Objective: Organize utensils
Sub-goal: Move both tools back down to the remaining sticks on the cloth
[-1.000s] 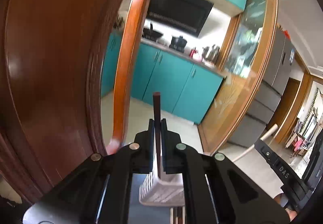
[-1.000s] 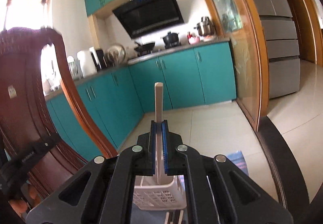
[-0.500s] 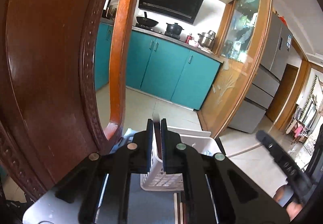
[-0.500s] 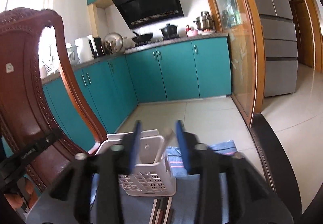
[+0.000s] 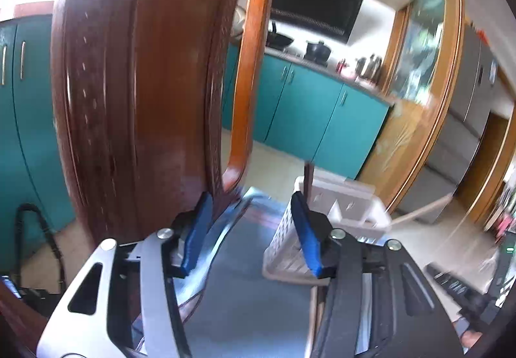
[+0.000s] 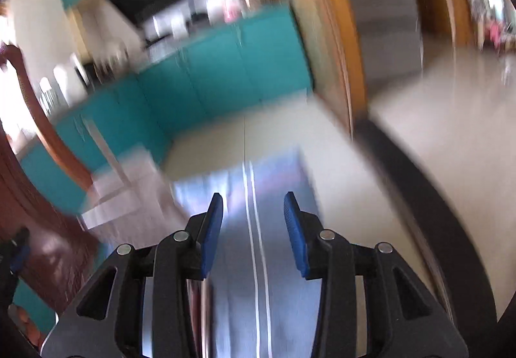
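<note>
Now left gripper (image 5: 251, 229) jaws are opening, empty, beside the perforated white plastic basket (image 5: 325, 229); right gripper (image 6: 253, 222) jaws parted, empty.

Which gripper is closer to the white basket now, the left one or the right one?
Left. The left gripper, jaws opening and empty, has its right finger right beside the white basket. The right gripper, open and empty, is off to the basket's right, over the mat.
</note>
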A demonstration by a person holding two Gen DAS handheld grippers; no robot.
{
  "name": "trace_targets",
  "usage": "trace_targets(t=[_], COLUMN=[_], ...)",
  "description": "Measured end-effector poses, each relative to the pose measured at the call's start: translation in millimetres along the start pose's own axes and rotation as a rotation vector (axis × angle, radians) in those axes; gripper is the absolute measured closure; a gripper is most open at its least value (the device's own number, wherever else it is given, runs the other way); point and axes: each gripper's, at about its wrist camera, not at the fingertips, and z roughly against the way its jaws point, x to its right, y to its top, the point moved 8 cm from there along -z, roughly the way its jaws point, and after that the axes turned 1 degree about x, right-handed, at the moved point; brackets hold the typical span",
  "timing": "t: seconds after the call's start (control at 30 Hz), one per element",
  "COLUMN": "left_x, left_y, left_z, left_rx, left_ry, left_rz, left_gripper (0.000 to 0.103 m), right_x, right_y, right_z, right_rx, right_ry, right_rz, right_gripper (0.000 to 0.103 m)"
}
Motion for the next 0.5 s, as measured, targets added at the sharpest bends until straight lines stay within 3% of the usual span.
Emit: trace_targets(t=[0.07, 0.17, 0.37, 0.5], left_x=[5, 10, 5, -2], left_y=[-8, -11, -11, -12], left_z=[-3, -4, -3, -5], left_rx=[-0.024, -0.028, -0.047, -0.068], left_ry=[0.010, 0.024, 0.030, 0.039], left_rz=[-0.026, -0.058, -0.054, -0.049], left_gripper=[0.047, 0.042, 0.037, 0.037], right_x=[-13, -42, -70, -80], right_y=[-33, -68, -118, -126], right_z=[-30, -52, -73, -77], right_rx=[-0.158, -0.269, -0.388, -0.378], right_ry=[0.005, 0.002, -0.023, -0.028], right_rz=[0.055, 0.205, 0.359, 0.398], right_gripper=[0.064, 0.064, 0.064, 0.066])
